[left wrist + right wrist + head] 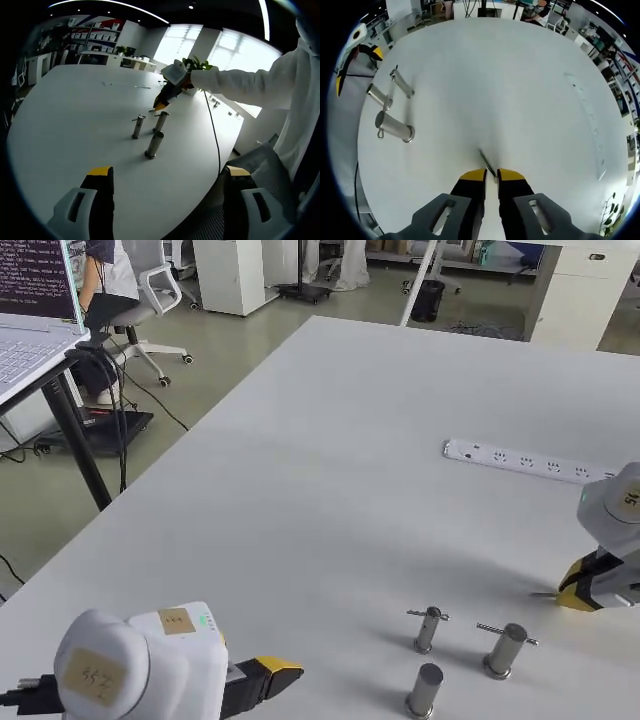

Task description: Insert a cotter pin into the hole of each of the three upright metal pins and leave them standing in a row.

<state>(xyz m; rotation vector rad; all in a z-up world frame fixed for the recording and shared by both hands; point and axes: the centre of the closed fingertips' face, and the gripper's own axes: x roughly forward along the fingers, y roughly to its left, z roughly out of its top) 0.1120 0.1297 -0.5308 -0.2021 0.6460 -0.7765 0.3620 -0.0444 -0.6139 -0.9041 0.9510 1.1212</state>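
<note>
Grip: right tongs (491,175) pinched shut on cotter pin (486,159).
Left tongs (167,171): gaped wide, empty.
Method: tip needed levelling with front metal pin (425,690) hole before pushing straight.

The left tongs (167,172) gape wide, low over the white worktop (65,115). Three metal pins (154,145) stand upright, close together, at its middle. Just beyond them the right tongs (160,105), on a white sleeve (240,82), pinch what may be a cotter pin (151,110).
</note>
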